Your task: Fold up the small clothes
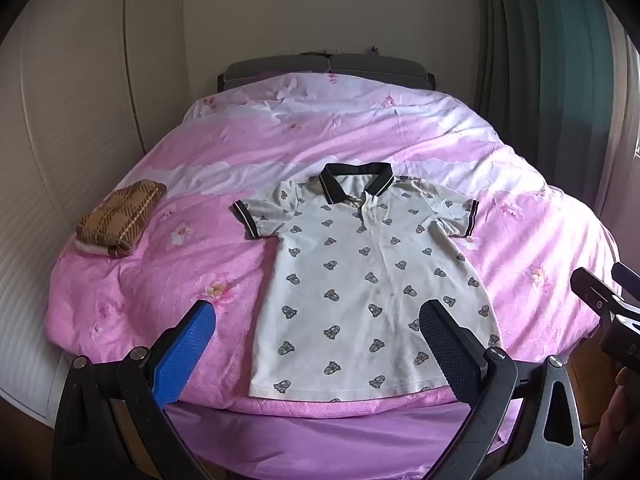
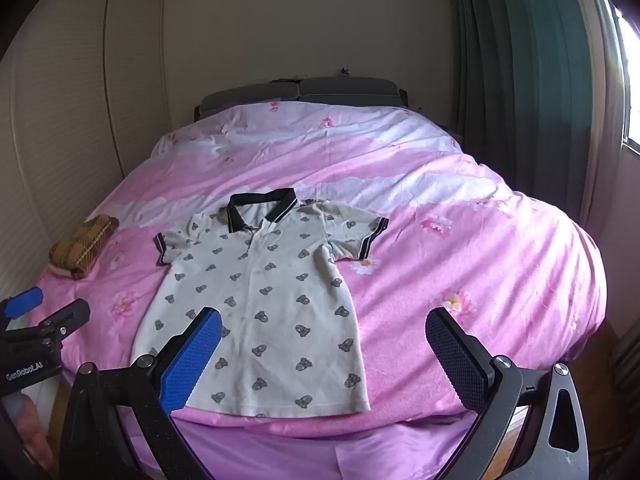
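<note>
Both grippers hung just off the foot edge of the bed (image 1: 120, 304), angled down at it. The left gripper (image 1: 320, 320) had its jaws spread wide with nothing between them, and the right gripper (image 2: 324, 328) was spread just as wide and just as empty. Neither touched any cloth.

Beyond them the pink flowered quilt (image 2: 460, 264) covered the bed to the headboard (image 2: 304, 90). On it, near the foot edge and about midway between the side edges, lay the polo shirt (image 1: 352, 276), spread flat, face up and unfolded. Its long axis ran straight away from the grippers: hem (image 1: 344, 394) closest, just inside the foot edge, and dark collar (image 1: 354, 182) farthest, toward the headboard. The sleeves stuck out toward either side edge.

From the left gripper the shirt sat ahead and slightly right, with the hem's left corner (image 1: 256, 392) nearest. From the right gripper it sat ahead and to the left, with the hem's right corner (image 2: 366, 406) nearest. Each gripper therefore seemed best placed for its own side of the shirt, and the hem looked like the easiest part to reach first.

A folded brown plaid cloth (image 1: 120, 218) rested well apart, by the bed's left edge.
</note>
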A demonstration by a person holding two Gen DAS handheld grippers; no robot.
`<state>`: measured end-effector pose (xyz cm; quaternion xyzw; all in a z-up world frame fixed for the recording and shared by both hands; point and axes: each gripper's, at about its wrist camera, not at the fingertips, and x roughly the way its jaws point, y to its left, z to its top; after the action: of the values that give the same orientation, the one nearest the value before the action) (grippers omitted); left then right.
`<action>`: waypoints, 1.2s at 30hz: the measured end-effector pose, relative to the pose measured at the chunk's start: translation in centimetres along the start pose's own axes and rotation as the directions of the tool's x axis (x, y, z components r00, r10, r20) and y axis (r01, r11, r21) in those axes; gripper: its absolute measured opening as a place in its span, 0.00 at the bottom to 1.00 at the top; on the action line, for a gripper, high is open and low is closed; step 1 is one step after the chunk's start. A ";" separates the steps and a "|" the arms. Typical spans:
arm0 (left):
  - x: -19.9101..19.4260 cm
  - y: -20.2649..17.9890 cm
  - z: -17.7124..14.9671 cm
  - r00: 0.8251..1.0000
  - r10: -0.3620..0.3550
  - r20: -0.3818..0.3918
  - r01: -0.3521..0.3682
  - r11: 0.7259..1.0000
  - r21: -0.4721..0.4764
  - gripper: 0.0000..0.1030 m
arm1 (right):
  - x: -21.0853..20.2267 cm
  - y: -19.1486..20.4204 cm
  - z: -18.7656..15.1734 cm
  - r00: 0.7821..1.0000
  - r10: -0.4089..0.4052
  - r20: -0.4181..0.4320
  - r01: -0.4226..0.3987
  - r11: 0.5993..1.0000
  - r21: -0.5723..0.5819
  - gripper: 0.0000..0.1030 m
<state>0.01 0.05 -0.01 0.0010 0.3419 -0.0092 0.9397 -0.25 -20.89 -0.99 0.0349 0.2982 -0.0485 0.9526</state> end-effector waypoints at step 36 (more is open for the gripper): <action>0.3 -0.1 0.0 1.000 0.002 -0.002 -0.002 1.000 0.016 1.00 | 0.3 -0.3 0.0 1.000 -0.004 -0.008 0.004 1.000 -0.005 1.00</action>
<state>0.23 -0.03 -0.17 0.0089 0.3426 -0.0112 0.9394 -0.03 -21.23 -1.20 0.0320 0.3021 -0.0497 0.9514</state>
